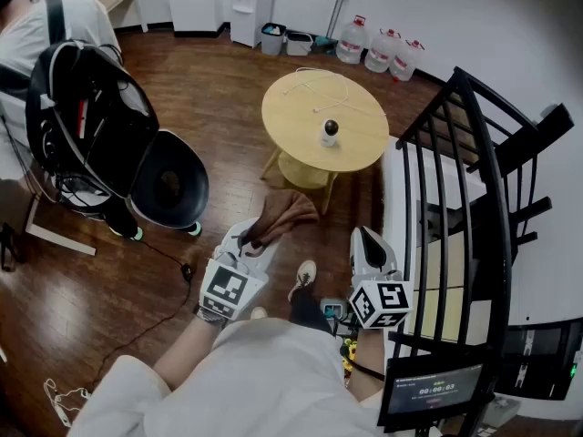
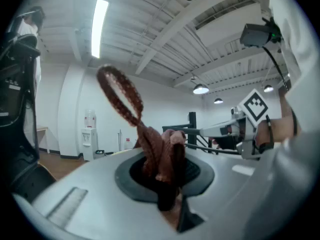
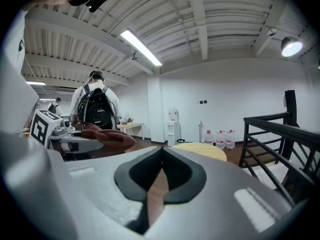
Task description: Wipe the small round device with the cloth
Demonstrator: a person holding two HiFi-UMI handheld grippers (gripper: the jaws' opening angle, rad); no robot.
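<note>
Dark wood plank floor, white walls. A round yellow table stands mid-room. The small round device sits upright on it toward the near right edge, with a thin white cable looped over the far part of the top. Along the back wall are a water cooler and three water jugs. A black railing fills the right side. At left, a black chair and a person wearing a backpack (cut off by the frame edge). The left gripper is pinching the brown cloth, whose bunched folds are wedged between the pads while the rest hangs forward, well short of the table. The right gripper has its jaws pressed together on nothing and is level beside the left. The device is too small to make out any detail. In the right gripper view only a sliver of tabletop shows, and the device cannot be picked out there. The digits on a small screen low right are unreadable.
</note>
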